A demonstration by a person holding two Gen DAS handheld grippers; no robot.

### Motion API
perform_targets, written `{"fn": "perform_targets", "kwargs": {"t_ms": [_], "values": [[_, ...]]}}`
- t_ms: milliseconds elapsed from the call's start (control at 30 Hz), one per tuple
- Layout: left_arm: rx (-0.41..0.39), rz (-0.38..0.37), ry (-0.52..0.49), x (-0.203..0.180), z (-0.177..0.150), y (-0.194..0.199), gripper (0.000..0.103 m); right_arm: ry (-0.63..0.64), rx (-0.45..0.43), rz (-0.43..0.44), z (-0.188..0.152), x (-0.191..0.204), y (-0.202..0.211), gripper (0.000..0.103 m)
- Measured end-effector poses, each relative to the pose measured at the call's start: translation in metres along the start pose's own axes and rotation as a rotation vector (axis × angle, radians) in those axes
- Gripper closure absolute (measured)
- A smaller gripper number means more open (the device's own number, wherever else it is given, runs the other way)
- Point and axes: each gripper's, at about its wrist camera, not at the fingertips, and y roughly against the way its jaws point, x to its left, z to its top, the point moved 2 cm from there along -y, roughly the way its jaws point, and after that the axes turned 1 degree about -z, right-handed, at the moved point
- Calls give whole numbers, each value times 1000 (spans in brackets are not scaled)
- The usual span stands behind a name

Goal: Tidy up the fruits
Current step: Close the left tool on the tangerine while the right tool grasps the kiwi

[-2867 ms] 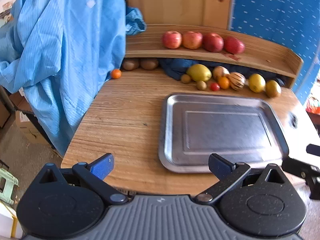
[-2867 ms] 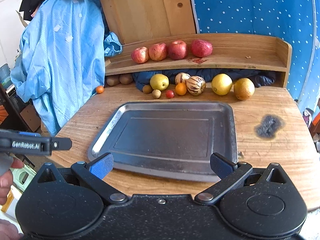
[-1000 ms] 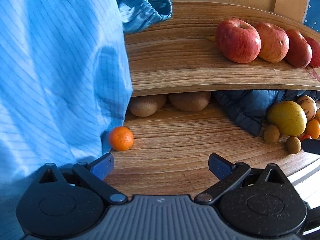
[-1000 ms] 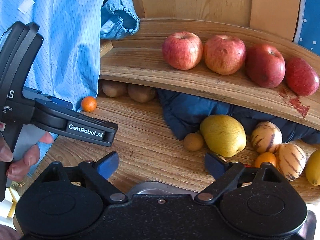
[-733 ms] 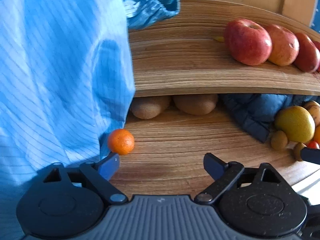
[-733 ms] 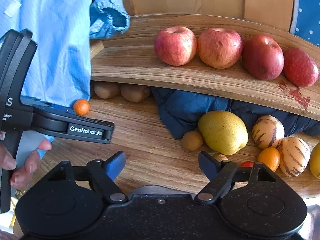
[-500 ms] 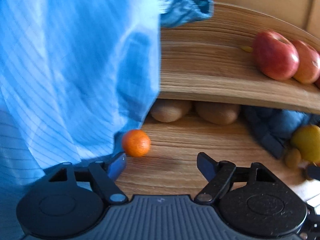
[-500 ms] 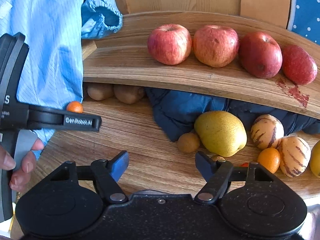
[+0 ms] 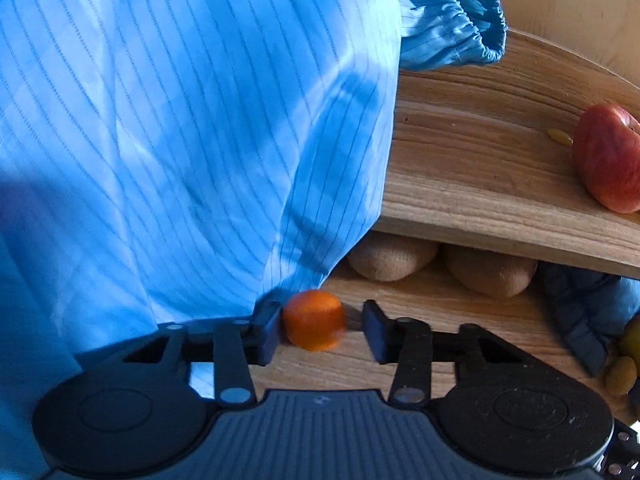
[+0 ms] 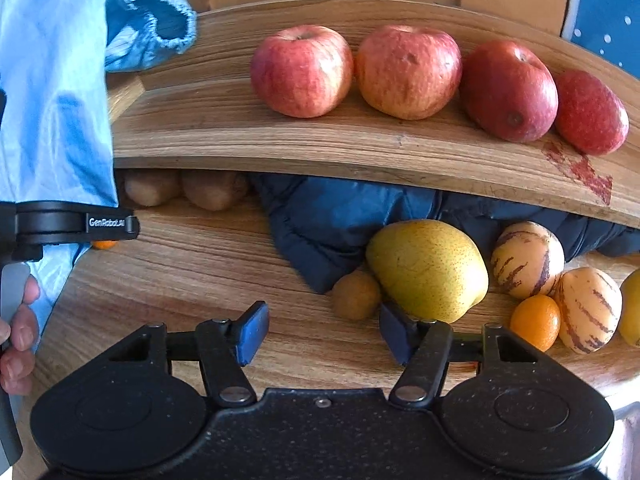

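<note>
You are in a lived-in home corner: a wooden table with a raised wooden shelf, a blue striped garment hanging at the left, a dark padded jacket stuffed under the shelf.

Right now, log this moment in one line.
left hand-held gripper: straddling small orange, unclamped | right hand-held gripper: open, empty

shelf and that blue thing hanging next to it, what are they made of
The shelf looks like solid or laminated wood with a smooth, low-sheen finish: long brown grain lines run along its top and front edge. The blue garment looks like thin woven fabric, probably synthetic: it drapes in soft folds, has fine dark stripes, a slight sheen, and a gathered elastic cuff.
</note>
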Motion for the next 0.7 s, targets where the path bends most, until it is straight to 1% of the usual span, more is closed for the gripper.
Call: {"fn": "perform_targets", "kwargs": {"t_ms": [33,167,267,367,433,500,633,700], "values": [[-3,-4,-4,3,-1,1,67,-8,1,-1,0,-1,-1,41],[2,-34,-22,-9,5,-1,67,-47,0,4,0,-5,-3,44],[10,-76,-38,-20,4,2,67,-70,-10,11,0,-7,-4,45],[16,-116,-58,-31,2,3,67,-84,-19,16,0,-10,-3,48],[22,-144,-66,-37,2,4,67,-86,-25,17,-2,-14,-1,51],[29,-170,-77,-43,1,5,67,-83,-25,15,-1,-14,-1,56],[37,-207,-106,-60,-2,8,67,-75,-28,13,-1,-15,1,62],[42,-220,-122,-67,-4,10,68,-70,-30,6,-1,-16,1,68]]}}
